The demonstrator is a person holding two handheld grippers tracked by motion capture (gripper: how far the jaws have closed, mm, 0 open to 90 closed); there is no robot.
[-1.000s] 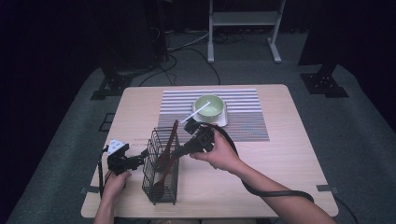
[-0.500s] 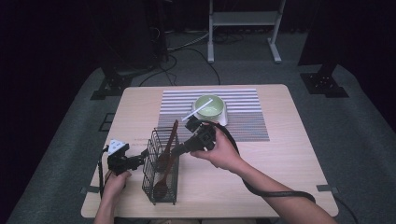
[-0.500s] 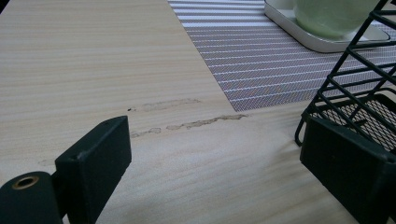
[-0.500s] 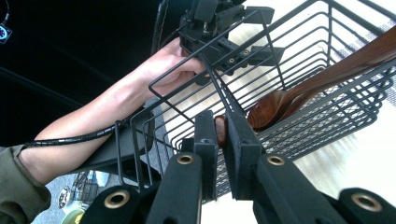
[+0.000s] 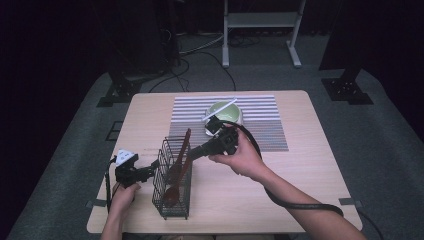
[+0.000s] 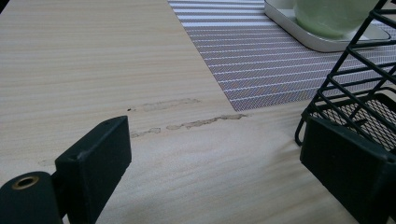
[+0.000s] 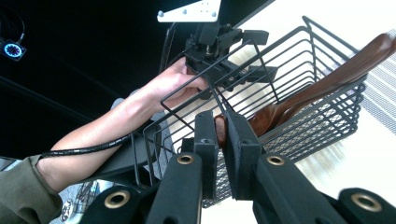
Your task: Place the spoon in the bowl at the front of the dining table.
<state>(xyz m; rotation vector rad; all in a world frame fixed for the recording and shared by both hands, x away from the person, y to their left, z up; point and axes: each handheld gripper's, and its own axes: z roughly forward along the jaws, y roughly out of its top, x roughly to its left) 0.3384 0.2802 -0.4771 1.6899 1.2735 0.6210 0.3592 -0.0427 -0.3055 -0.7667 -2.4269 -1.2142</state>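
Observation:
A black wire basket stands on the table's front left and holds dark wooden utensils. My right gripper reaches in over the basket's right rim. Its pads are shut on a wooden utensil's handle, with the basket right behind it. Another length of wood leans across the basket's top. My left gripper rests low at the basket's left side. In the left gripper view its jaws stand wide open over bare tabletop, the basket just past the right one.
A pale green bowl with a white utensil across it sits on a small white tray on the striped placemat behind the basket. The wooden table has bare room at right and front.
My right gripper has risen slightly with the wooden handle still in its pads. The left gripper and the basket have stayed put.

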